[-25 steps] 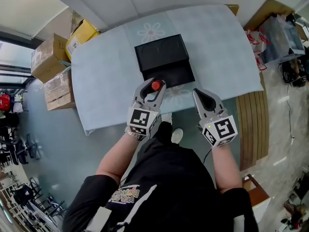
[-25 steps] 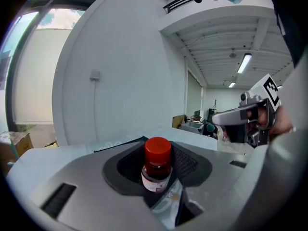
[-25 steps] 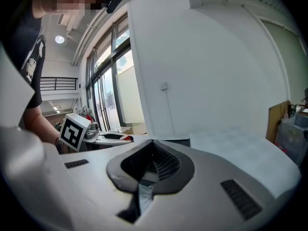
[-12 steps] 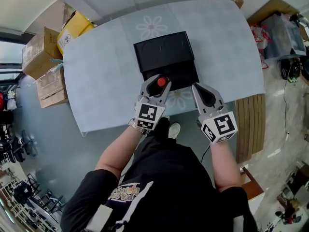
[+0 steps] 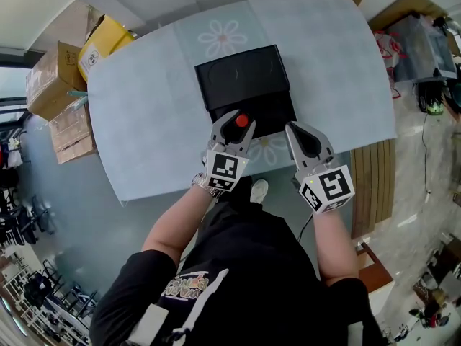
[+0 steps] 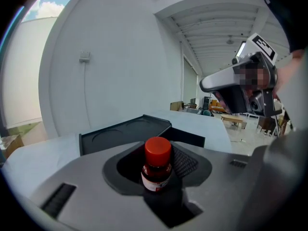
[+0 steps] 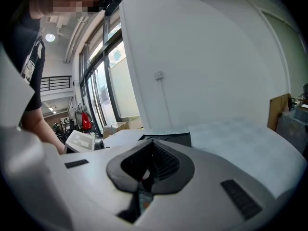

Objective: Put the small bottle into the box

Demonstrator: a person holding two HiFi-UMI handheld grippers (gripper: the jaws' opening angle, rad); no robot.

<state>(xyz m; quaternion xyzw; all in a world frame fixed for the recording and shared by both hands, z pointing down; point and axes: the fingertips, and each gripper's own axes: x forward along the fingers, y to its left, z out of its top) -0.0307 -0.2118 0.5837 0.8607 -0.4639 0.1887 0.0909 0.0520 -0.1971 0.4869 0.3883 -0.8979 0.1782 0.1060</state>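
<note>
Pale-blue table (image 5: 144,114) w/ an open black box (image 5: 243,78) mid-surface. Left gripper (image 5: 235,121) is clamped on the small bottle (image 6: 157,165), red cap up, over the box's near edge. Right gripper (image 5: 301,137) has jaws pressed together w/ nothing in them, at the table's near edge

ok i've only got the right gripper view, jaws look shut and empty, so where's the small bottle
observer: It is in the left gripper. The jaws are shut on the small bottle, which is upright with its red cap on top.
operator: is it over the box yet
observer: Roughly, yes. In the head view the red cap lies over the near part of the black box, which sits on the table.
</note>
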